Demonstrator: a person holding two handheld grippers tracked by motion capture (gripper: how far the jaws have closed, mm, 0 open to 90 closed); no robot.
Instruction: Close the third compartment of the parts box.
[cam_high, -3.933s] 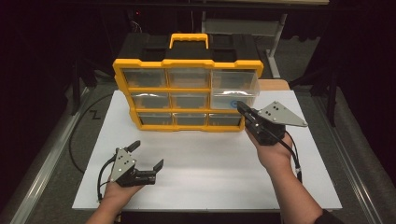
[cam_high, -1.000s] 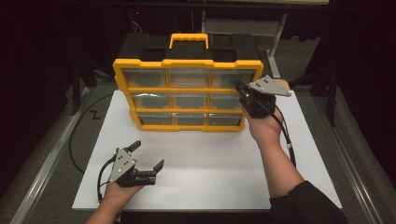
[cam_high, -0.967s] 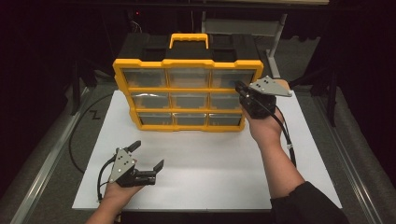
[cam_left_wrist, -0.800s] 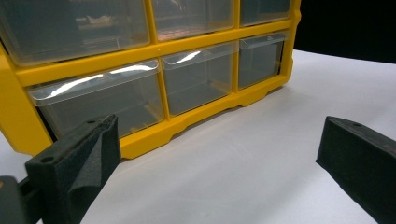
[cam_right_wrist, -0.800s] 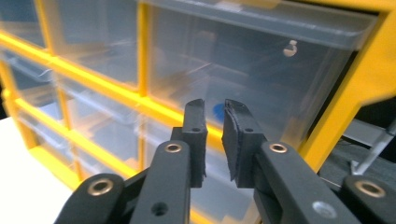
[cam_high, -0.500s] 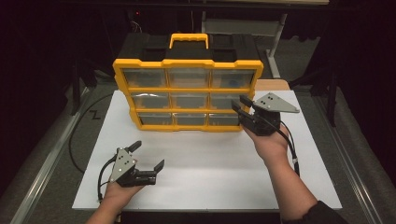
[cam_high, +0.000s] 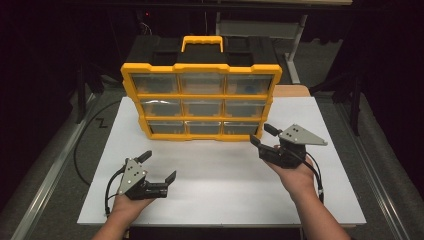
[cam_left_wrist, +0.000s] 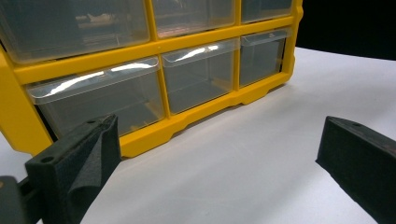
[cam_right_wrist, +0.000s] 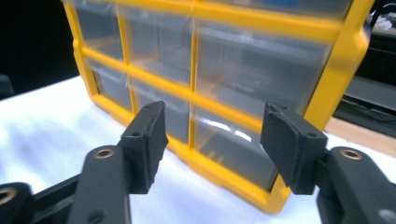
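Note:
A yellow organizer (cam_high: 200, 97) with three rows of clear drawers stands upright at the back of the white tabletop (cam_high: 225, 195), all drawers shut. Something blue shows inside the top right drawer (cam_high: 248, 86). My right gripper (cam_high: 260, 135) hovers open just off the organizer's lower right corner, with nothing between the jaws. In the right gripper view the gripper (cam_right_wrist: 215, 135) points at the bottom right drawer (cam_right_wrist: 233, 149), a short gap away. My left gripper (cam_high: 160, 165) rests open on the table near the front left. The left gripper (cam_left_wrist: 219, 140) looks at the bottom drawer row (cam_left_wrist: 100, 100).
A black case (cam_high: 150, 52) sits behind the organizer, which has a yellow carry handle (cam_high: 202, 42) on top. A wooden board (cam_high: 292, 91) pokes out at the back right. Cables (cam_high: 85, 145) lie on the floor to the left. Bare white table spreads between the grippers.
My right gripper has drawn back and down from the organizer's right middle drawer to its lower right corner. The left gripper has not moved.

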